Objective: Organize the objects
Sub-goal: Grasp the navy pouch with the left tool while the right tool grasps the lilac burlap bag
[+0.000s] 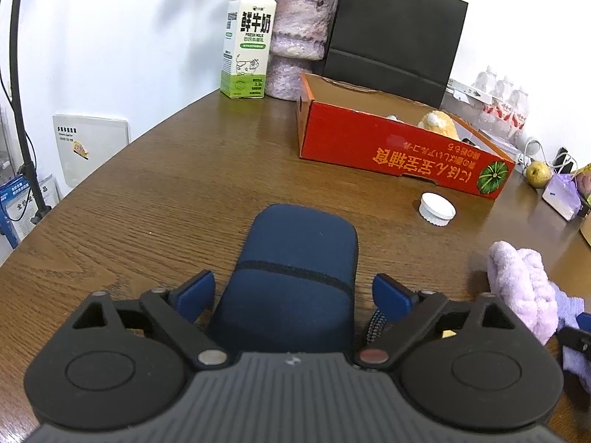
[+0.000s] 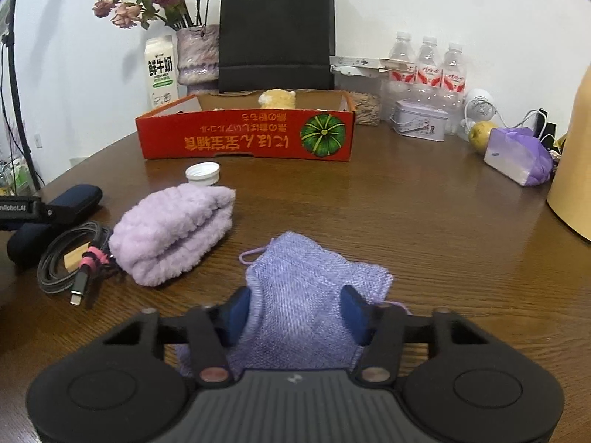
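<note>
Wooden table (image 2: pixel 424 221), white wall (image 2: pixel 406 0), red box (image 2: pixel 243 140)

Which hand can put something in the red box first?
Probably the right gripper: its pads already squeeze the purple knit cloth, ready to carry to the red box. The left gripper is open around the blue case, not gripping.

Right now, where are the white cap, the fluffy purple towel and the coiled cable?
white cap (image 2: pixel 202 172): right wrist view, on its ribbed side.
fluffy purple towel (image 2: pixel 173 232): right wrist view, on the upper fold.
coiled cable (image 2: pixel 62 258): right wrist view, on the loop's left strands.
</note>
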